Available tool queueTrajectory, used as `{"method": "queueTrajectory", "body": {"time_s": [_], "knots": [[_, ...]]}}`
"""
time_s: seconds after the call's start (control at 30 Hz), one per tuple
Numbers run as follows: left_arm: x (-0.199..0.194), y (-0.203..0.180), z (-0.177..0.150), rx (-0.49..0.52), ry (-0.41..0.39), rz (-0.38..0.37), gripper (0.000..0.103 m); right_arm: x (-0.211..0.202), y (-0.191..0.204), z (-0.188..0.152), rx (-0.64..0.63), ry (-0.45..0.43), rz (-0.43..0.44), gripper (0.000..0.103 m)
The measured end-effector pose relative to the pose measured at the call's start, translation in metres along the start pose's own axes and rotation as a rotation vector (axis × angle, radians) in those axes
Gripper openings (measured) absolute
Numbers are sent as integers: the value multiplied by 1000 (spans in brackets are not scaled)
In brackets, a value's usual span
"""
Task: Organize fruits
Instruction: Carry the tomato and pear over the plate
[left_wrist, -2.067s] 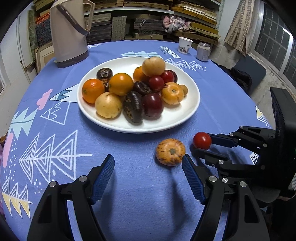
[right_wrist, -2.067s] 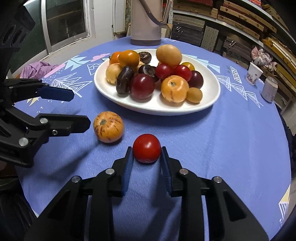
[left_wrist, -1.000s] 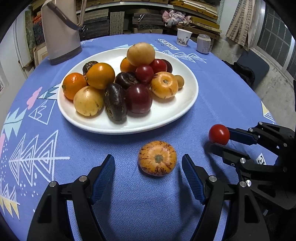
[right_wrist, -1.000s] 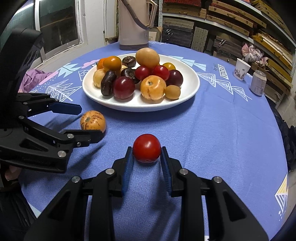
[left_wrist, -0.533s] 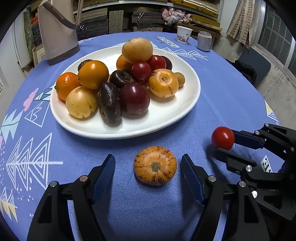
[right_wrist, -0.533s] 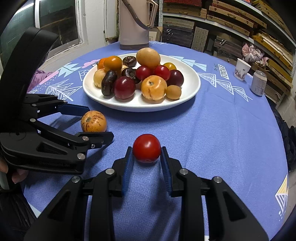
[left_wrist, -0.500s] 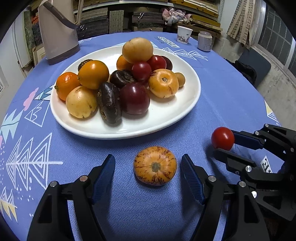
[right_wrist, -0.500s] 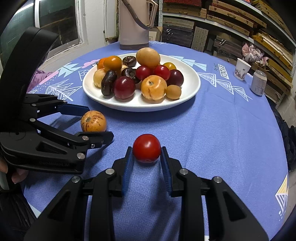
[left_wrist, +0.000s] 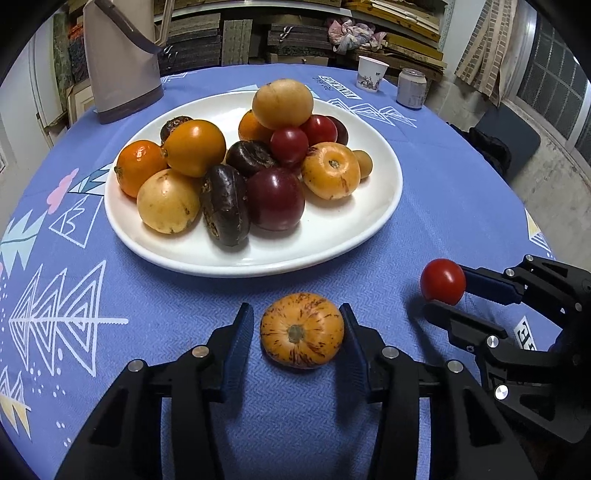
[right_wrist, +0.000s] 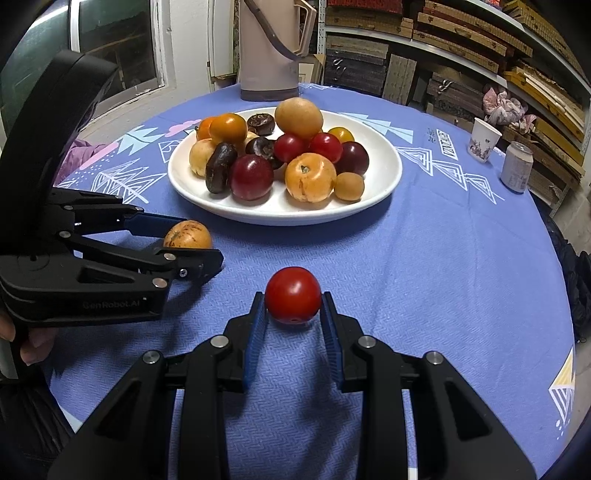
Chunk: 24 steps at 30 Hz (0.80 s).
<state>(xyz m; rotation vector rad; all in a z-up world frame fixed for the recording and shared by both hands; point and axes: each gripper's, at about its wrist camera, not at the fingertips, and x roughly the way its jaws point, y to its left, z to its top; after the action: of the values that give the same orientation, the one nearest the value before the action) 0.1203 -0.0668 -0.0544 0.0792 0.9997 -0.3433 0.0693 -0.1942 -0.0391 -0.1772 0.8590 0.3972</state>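
Observation:
A speckled orange fruit (left_wrist: 302, 336) lies on the blue cloth just in front of the white plate (left_wrist: 332, 243), which holds a heap of orange, yellow, red and dark fruits. My left gripper (left_wrist: 295, 311) straddles that fruit and its jaws are closing. The right pad is at the skin and a sliver of gap shows at the left pad. To the right, my right gripper (right_wrist: 291, 300) is shut on a small red tomato (right_wrist: 293, 295). From the left wrist view the same tomato (left_wrist: 442, 281) sits at the tips of the right gripper (left_wrist: 445, 292).
A tall beige thermos jug (left_wrist: 118, 66) stands behind the plate. A paper cup (left_wrist: 371, 74) and a can (left_wrist: 410, 88) are at the far right of the round table. Shelves of stacked boards line the back wall. A hand (right_wrist: 29, 347) holds the left gripper.
The left gripper's jaws have come in from wide apart to close around the speckled orange fruit. The right gripper and its tomato have not moved.

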Motion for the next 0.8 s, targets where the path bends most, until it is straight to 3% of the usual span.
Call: {"method": "queueTrajectory", "body": {"time_s": [0.2, 0.8], "knots": [[-2, 1, -1, -9, 5, -22, 41, -1, 1, 2, 4, -5, 6, 29], [-18, 17, -10, -36, -7, -24, 41, -8, 1, 3, 2, -17, 10, 29]]}}
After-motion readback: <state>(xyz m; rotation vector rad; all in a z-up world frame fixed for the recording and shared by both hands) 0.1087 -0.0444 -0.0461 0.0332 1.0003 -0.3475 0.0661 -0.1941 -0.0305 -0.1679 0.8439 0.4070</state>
